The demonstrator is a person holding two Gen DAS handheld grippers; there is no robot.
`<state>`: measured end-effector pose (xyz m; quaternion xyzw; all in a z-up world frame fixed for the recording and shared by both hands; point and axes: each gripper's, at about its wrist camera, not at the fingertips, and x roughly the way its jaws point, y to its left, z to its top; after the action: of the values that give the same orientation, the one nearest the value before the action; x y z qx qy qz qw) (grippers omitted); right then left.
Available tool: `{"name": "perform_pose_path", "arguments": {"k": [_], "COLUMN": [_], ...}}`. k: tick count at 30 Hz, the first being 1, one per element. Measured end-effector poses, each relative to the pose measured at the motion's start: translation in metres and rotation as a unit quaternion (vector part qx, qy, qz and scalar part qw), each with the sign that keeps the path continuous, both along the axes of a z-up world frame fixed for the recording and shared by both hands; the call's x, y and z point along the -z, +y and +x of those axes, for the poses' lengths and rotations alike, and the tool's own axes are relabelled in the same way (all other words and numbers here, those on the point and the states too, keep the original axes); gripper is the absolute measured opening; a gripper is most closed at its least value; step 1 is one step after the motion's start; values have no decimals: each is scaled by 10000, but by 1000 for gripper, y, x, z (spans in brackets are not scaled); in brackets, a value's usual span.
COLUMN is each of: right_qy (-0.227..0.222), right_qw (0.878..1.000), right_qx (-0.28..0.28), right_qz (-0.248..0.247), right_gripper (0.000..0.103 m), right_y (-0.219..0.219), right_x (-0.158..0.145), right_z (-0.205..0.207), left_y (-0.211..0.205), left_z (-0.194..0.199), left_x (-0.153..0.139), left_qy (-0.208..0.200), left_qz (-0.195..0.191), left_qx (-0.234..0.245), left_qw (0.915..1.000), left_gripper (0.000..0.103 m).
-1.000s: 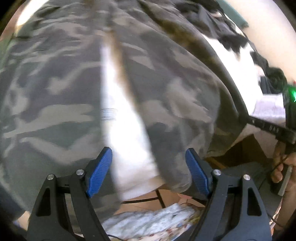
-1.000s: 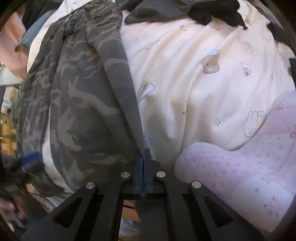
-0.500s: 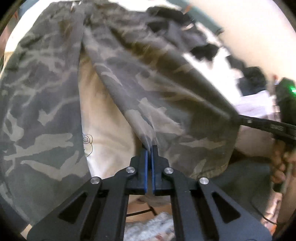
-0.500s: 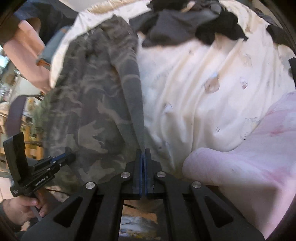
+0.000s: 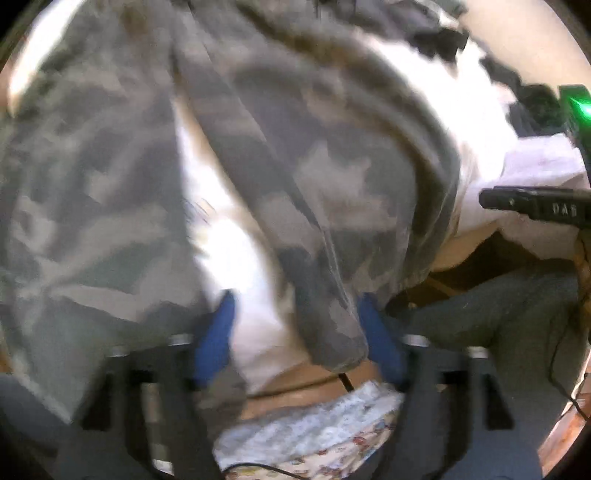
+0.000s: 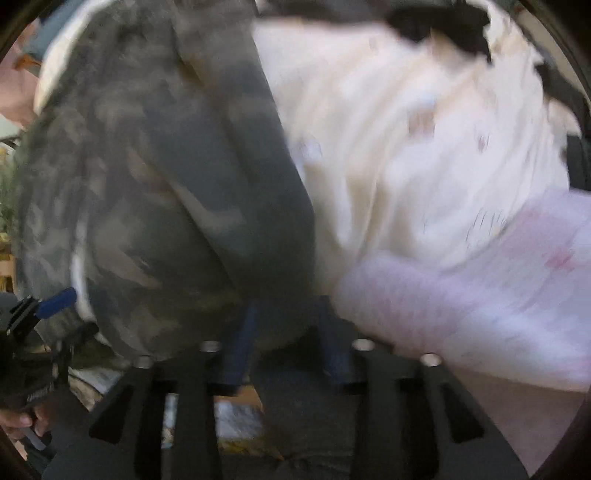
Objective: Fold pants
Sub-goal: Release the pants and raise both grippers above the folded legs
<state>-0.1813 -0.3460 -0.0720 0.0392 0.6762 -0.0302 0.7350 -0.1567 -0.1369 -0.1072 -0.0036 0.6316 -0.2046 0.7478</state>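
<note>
The camouflage pants (image 5: pixel 325 177) lie on a white printed bedsheet (image 5: pixel 229 229), both legs reaching toward the bed's near edge. My left gripper (image 5: pixel 295 332) is open, its blue pads either side of the right leg's hem, which hangs loose between them. In the right wrist view the pants (image 6: pixel 166 192) fill the left half. My right gripper (image 6: pixel 286 332) is open, with the leg's edge between its blue pads. Both views are blurred by motion.
A pink blanket (image 6: pixel 480 295) lies on the bedsheet (image 6: pixel 406 129) at the right. Dark clothes (image 6: pixel 436 22) are piled at the far side of the bed. A patterned cloth (image 5: pixel 314 432) lies below the bed edge. The other gripper (image 5: pixel 535 206) shows at the right.
Both grippers were shut on the pant leg half a second ago and have now opened and let it go. The fabric has dropped onto the bed.
</note>
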Motion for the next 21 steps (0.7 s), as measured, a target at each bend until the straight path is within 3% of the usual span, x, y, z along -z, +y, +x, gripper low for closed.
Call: {"name": "perform_pose_path", "arguments": {"k": [3,6,10,13,16,21], "right_qy": [-538,-1071,-1594,-1938,-2131,-2233], "right_qw": [9980,9930,9827,9754,9723,9712], "right_qx": [-165,-221,-167,-161,-169,-136], "right_qz": [273,444,927,1037,949,823], "right_gripper": [43,43,43,52,54,54], "right_y": [12,20,25,30,28,27], "right_x": [-30,-56,-81,-97,-105,-91], "right_z": [19,45,100,151,213,326], "left_y": [24,74,157,208,247,271], "left_z": [19,54,123,180,243,340], "left_x": [-28,-52,-79,-89,-94,-64], "left_qy": [-402,-784,-1077,-1208,-1470,-1388], "left_qz": [-7,91,284,345,478,683], "left_qx": [-88,-532,-1548,-2182,-2580,-2671], "left_qw": [9992,9955,9817,9678,9537,9512], "left_gripper": [81,81,81,81,81,81]}}
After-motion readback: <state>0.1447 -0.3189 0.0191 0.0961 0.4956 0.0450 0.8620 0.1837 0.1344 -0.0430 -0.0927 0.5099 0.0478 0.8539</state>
